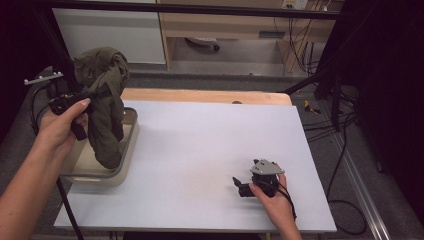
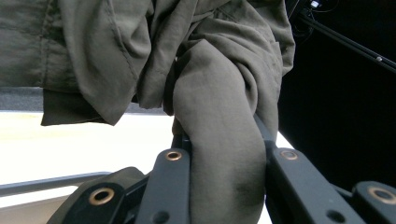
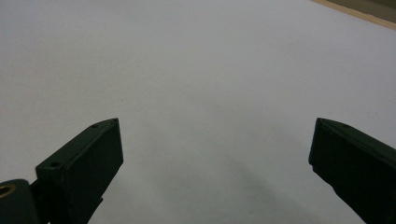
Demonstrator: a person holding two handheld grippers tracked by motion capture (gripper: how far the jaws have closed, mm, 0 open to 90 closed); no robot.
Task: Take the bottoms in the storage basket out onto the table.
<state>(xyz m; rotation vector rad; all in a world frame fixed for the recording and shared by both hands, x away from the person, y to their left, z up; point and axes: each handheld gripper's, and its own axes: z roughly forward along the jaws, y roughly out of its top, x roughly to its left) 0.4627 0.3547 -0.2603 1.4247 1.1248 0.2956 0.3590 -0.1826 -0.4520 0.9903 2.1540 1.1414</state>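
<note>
Left gripper (image 1: 102, 92) clamping a bunched olive-green garment (image 1: 106, 107), garment hanging over the grey tub (image 1: 127, 150) at the table's (image 1: 200, 150) left, right gripper (image 1: 243, 187) resting near right, jaws spread wide

At about nine o'clock on the white table (image 1: 200, 150), the left hand (image 1: 62, 125) holds the left gripper (image 1: 102, 92) raised, its jaws closed on an olive-green garment (image 1: 105, 100). The cloth hangs in a bunched fold, its lower end dangling into a shallow beige tub (image 1: 127, 150) (set at the table's left edge). Toward five o'clock, the right gripper (image 1: 242, 186) rests on the tabletop under the right hand (image 1: 275, 200), well apart from the tub.
</note>
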